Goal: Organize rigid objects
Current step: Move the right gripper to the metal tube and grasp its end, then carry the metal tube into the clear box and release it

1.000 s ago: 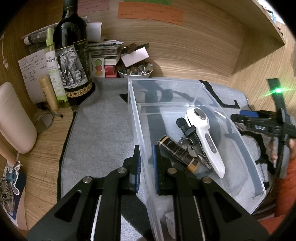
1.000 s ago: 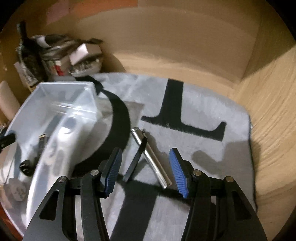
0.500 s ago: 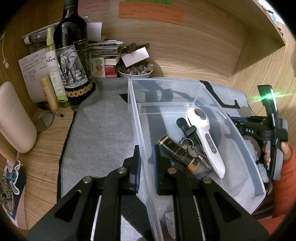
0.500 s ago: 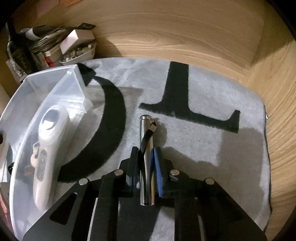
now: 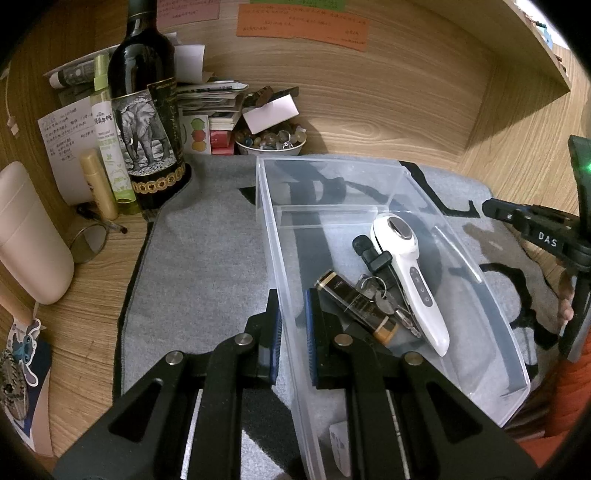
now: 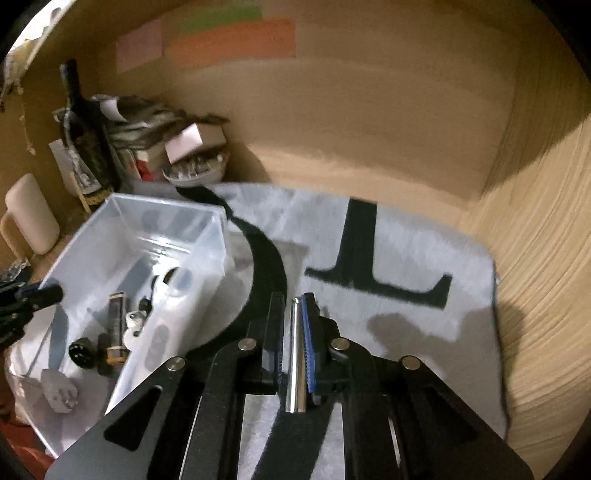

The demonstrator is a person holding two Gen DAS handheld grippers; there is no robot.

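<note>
At lower centre of the right wrist view, the right gripper (image 6: 292,332) is clenched on a metal cylinder (image 6: 296,354) — its long axis running along the fingers, off the grey mat (image 6: 406,251). To its left in the frame lies the clear bin (image 6: 122,236). On the bin's near wall (image 5: 286,295) the left gripper (image 5: 293,326) is clamped, nearer but occupied — the drop looks like the right hand's job.

"DAS" is read in white letters on the black body of the right tongs (image 5: 543,238). A large black "L" (image 6: 373,258) is woven into the grey mat (image 6: 424,251). An elephant picture is seen on the wine bottle's label (image 5: 142,136); its lettering is too small to read. Handwriting on the orange note (image 5: 303,26) and the white sheet (image 5: 64,136) stays illegible.
</note>
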